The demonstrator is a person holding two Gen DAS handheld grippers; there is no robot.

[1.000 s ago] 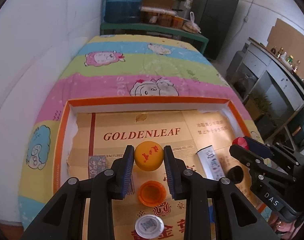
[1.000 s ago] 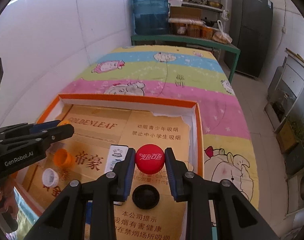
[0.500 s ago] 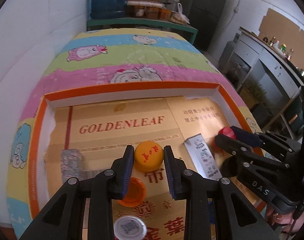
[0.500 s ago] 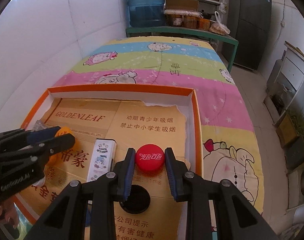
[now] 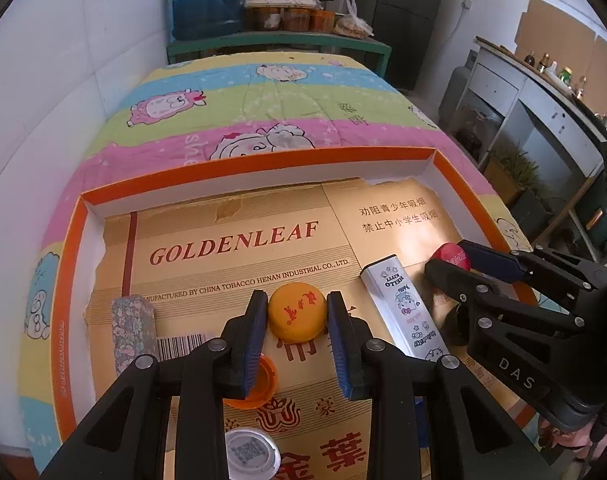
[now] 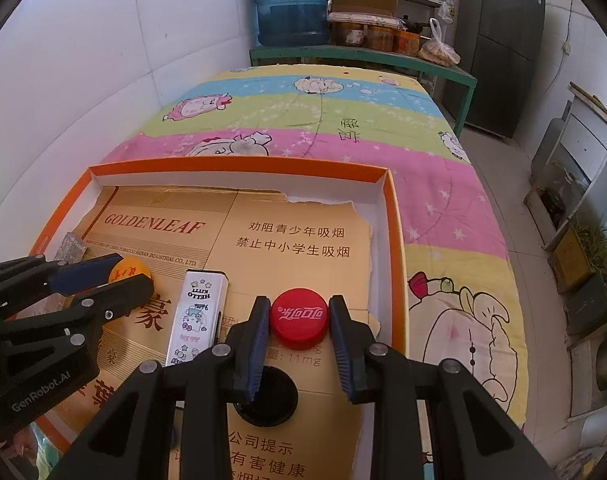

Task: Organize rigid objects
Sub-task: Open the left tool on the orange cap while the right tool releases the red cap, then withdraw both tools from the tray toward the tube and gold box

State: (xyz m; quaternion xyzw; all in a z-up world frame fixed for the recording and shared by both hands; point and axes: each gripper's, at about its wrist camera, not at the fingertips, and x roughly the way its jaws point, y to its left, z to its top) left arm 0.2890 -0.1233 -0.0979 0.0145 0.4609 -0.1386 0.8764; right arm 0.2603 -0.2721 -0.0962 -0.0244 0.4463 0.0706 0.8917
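Beneath the left tongs (image 5: 297,320) lie a white cap (image 5: 252,453) and an orange lid (image 5: 259,384); they clamp a yellow cap (image 5: 297,316). The right tongs (image 6: 299,326) clamp a red cap (image 6: 299,318) above a black lid (image 6: 269,398). A tin (image 6: 199,316) lies between, in the orange tray (image 6: 395,260).

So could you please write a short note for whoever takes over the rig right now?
Left gripper: shut on the yellow cap, held above the tray.
Right gripper: shut on the red cap, over the tray's right side.
In the tray: tin between the grippers, orange cap, white cap, black cap, floral block at left.
Done: both caps picked up.
Left: place both held caps, then probably sort the loose caps; the final layout is unclear.
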